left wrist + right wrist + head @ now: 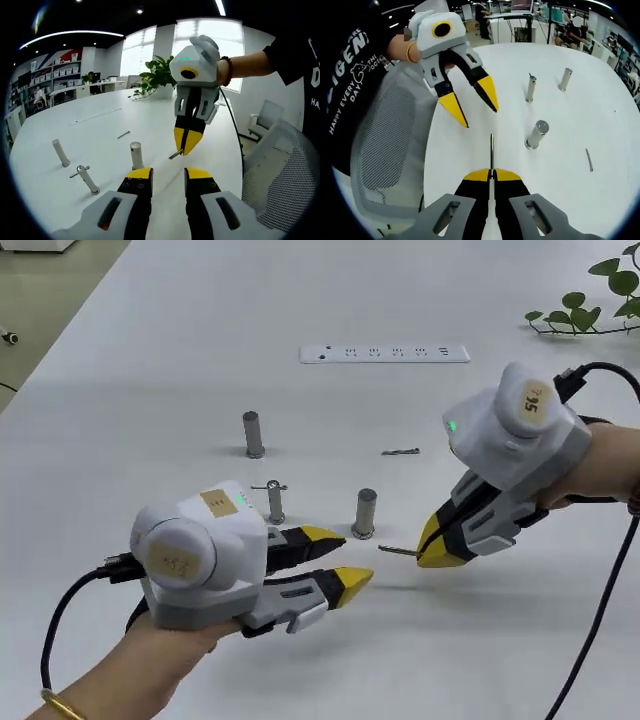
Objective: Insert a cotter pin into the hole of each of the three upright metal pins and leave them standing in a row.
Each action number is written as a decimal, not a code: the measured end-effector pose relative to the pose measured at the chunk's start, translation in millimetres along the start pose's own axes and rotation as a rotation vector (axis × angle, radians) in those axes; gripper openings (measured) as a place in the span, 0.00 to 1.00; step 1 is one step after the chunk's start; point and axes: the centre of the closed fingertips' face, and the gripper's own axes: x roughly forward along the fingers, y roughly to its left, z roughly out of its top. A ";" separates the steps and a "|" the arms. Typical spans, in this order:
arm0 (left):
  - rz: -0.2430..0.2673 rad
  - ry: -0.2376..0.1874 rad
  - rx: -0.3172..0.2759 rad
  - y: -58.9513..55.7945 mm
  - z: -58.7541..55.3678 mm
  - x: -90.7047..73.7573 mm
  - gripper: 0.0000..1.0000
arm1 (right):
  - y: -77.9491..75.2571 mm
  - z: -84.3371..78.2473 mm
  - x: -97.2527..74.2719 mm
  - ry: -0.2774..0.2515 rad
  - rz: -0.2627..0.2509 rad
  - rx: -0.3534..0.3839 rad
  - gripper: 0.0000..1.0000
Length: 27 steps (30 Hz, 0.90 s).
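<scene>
Through the head view, three metal pins stood upright on the white surface (180,330). The far metal pin (252,433) was bare, the middle metal pin (275,502) had a fitted cotter pin (268,486) crosswise through its top, and the near metal pin (365,512) was bare too. The right tongs (435,550) were clamped on a held cotter pin (398,551), whose free end pointed at the near metal pin and stopped just short of it. The left tongs (340,558) hung empty with jaws apart, near that pin's foot. A spare cotter pin (400,452) lay flat farther back, toward a power strip (385,354). In the left gripper view, the two yellow tips stood apart with the near metal pin just beyond them, and the right tongs hung above with the thin wire jutting from their tip. In the right gripper view, the held cotter pin ran straight out from the closed tips, with the near metal pin off to its right and not lined up. The wire looked light, stiff and apt to swivel, so gripping it at the head end seemed sound. The near metal pin looked smooth, solid and easy to tip; I would steady it low on the shaft. I could not make out its hole.
</scene>
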 end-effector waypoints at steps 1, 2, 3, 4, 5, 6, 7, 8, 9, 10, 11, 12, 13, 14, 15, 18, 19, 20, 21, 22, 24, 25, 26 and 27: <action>0.006 -0.001 0.002 0.8 0.5 1.2 0.23 | -0.4 -0.3 -0.2 0.002 0.000 -0.001 0.00; 0.011 -0.001 0.003 1.6 0.7 2.6 0.23 | -2.2 -1.5 -0.6 0.010 -0.004 -0.001 0.00; 0.023 0.004 0.001 3.9 -0.1 4.6 0.23 | -4.8 -2.9 -1.0 0.019 -0.013 -0.011 0.00; 0.032 0.008 0.000 6.0 -1.4 6.8 0.23 | -6.0 -3.3 -1.3 0.021 -0.017 -0.015 0.00; 0.045 0.018 -0.009 8.4 -3.9 7.8 0.23 | -7.3 -4.0 -1.3 0.025 -0.017 -0.019 0.00; 0.069 0.033 -0.012 12.5 -8.2 9.0 0.23 | -8.9 -4.3 -1.4 0.024 -0.018 -0.020 0.00; 0.078 0.040 -0.009 13.8 -10.5 10.2 0.23 | -10.2 -4.6 -1.5 0.026 -0.020 -0.024 0.00; 0.094 0.052 -0.016 16.0 -13.8 11.4 0.23 | -12.1 -5.8 -1.5 0.034 -0.025 -0.028 0.00; 0.102 0.059 -0.016 17.2 -15.7 12.8 0.24 | -13.6 -7.1 -1.5 0.041 -0.026 -0.029 0.00; 0.112 0.058 -0.017 19.1 -16.3 14.6 0.24 | -15.9 -8.4 -1.2 0.048 -0.030 -0.030 0.00; 0.117 0.059 -0.017 19.9 -16.6 15.1 0.24 | -16.7 -8.9 -1.1 0.050 -0.032 -0.029 0.00; 0.131 0.058 -0.023 22.2 -16.5 16.4 0.24 | -19.6 -10.5 -0.8 0.057 -0.038 -0.022 0.00; 0.135 0.053 -0.027 23.3 -15.8 17.4 0.24 | -21.0 -11.4 -0.5 0.060 -0.039 -0.020 0.00; 0.141 0.050 -0.033 24.9 -15.3 19.1 0.24 | -22.8 -12.8 -0.2 0.066 -0.042 -0.019 0.00; 0.151 0.051 -0.036 26.9 -15.3 20.6 0.24 | -24.7 -13.9 0.2 0.071 -0.045 -0.016 0.00; 0.173 0.049 -0.050 32.5 -15.1 25.1 0.24 | -28.3 -16.1 0.8 0.083 -0.050 -0.018 0.00; 0.181 0.045 -0.060 34.1 -14.7 26.2 0.23 | -29.7 -16.7 1.0 0.087 -0.052 -0.018 0.00; 0.185 0.043 -0.065 35.2 -14.5 27.9 0.23 | -31.7 -17.2 0.9 0.091 -0.056 -0.016 0.00; 0.188 0.044 -0.068 36.1 -14.6 29.5 0.23 | -33.2 -17.5 0.8 0.093 -0.060 -0.017 0.00; 0.193 0.044 -0.069 37.3 -14.8 31.7 0.23 | -34.9 -17.9 0.6 0.096 -0.062 -0.018 0.00; 0.197 0.044 -0.070 38.9 -14.5 34.6 0.22 | -37.7 -17.9 0.3 0.096 -0.068 -0.018 0.00; 0.199 0.044 -0.071 39.8 -14.5 35.9 0.22 | -38.9 -18.1 0.4 0.098 -0.068 -0.018 0.00; 0.202 0.045 -0.073 41.1 -14.6 38.0 0.22 | -40.7 -18.9 0.8 0.104 -0.069 -0.022 0.00; 0.205 0.047 -0.076 42.0 -14.6 39.3 0.22 | -42.7 -19.9 0.7 0.113 -0.074 -0.026 0.00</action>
